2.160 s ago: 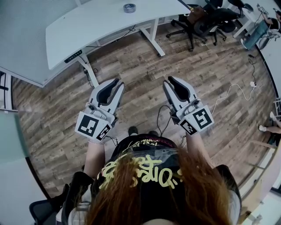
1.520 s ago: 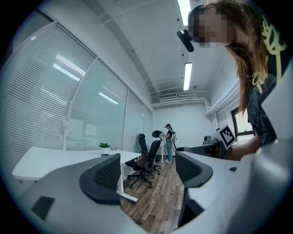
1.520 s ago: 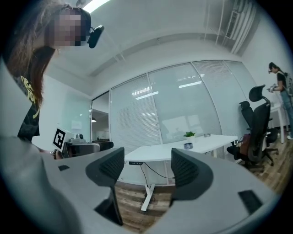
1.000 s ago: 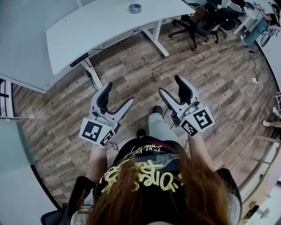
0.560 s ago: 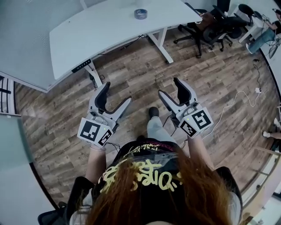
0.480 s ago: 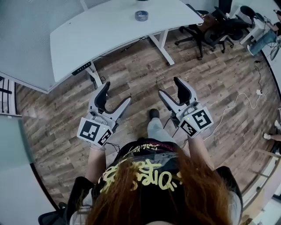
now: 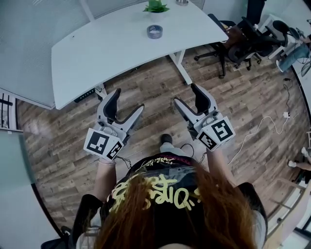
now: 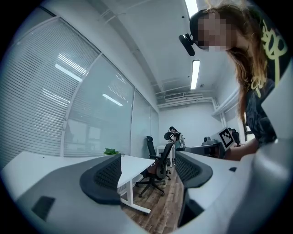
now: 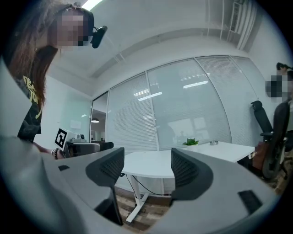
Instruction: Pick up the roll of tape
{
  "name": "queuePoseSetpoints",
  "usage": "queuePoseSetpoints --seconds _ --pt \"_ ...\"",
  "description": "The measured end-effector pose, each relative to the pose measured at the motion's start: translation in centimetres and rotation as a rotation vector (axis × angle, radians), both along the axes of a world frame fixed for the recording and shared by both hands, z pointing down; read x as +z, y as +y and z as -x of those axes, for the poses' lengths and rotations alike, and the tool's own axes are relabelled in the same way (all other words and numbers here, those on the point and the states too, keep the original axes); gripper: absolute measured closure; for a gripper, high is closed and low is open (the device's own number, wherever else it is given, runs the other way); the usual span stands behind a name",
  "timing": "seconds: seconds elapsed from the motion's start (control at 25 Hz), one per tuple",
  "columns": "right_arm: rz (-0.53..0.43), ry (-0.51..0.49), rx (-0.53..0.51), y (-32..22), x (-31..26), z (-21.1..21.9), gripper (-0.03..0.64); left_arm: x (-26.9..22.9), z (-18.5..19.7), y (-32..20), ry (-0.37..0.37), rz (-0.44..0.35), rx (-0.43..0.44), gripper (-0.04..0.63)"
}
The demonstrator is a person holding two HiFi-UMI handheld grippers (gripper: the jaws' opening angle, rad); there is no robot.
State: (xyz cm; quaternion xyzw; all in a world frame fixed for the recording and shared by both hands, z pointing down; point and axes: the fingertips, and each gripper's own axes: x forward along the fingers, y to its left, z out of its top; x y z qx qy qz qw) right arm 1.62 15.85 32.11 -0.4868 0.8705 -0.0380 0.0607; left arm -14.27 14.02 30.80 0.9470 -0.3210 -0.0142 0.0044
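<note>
Holding left gripper and right gripper spread apart and empty, roll of tape well ahead of both on the desk, so risking a rushed reach shoving it toward the plant beyond.

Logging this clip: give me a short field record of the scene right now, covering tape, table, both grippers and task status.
target: roll of tape, lying flat on the white table
nearby: small green plant just beyond the tape
left gripper: open, empty, above the wood floor, short of the table
right gripper: open, empty, also above the floor
task status: tape untouched, not yet reached
</note>
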Motion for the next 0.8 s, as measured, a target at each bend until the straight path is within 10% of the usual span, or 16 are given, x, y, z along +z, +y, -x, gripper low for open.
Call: queuePoseSetpoints --seconds 0.8 --pt "0.033 -0.023 -0.098 -9.7 2.1 -5.6 0.314 1.3 -6.0 -8.8 -0.022 0.024 -0.082 0.238"
